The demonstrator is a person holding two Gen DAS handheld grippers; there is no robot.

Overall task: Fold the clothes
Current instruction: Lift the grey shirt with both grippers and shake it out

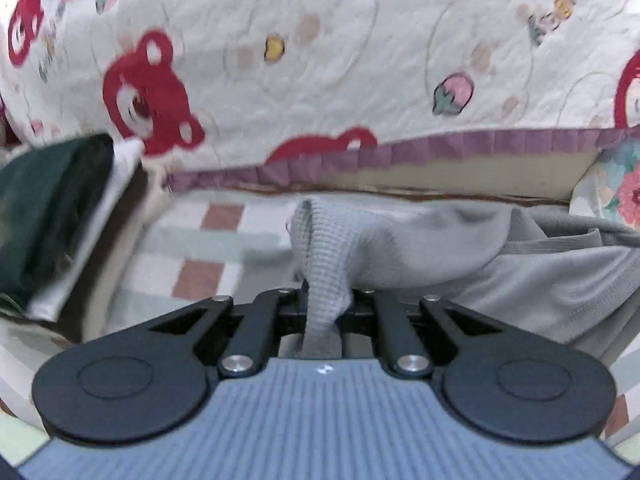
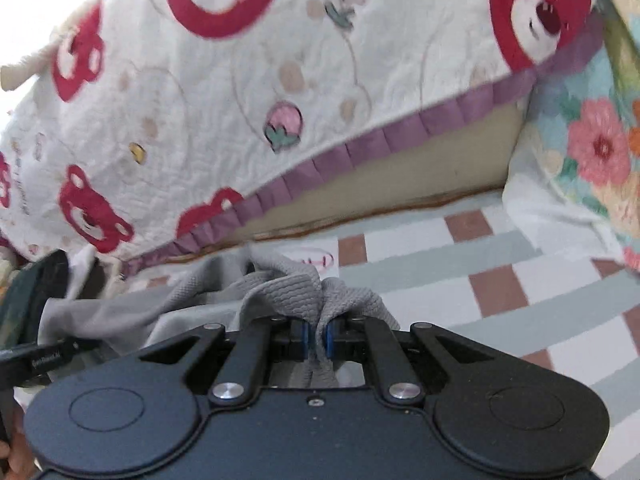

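Both grippers — left gripper point(image 1: 323, 308), right gripper point(image 2: 320, 334) — pinch the soft, floppy grey garment point(image 1: 500, 264) by its ribbed edge, jaws pressed tight.

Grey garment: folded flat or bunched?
Bunched. The grey garment hangs in loose wrinkles between the left tool and right tool, each shut on its ribbed edge.

Bear-print quilt point(image 1: 320, 60) above checked sheet point(image 2: 500, 280), floral pillow point(image 2: 600, 148) beside.
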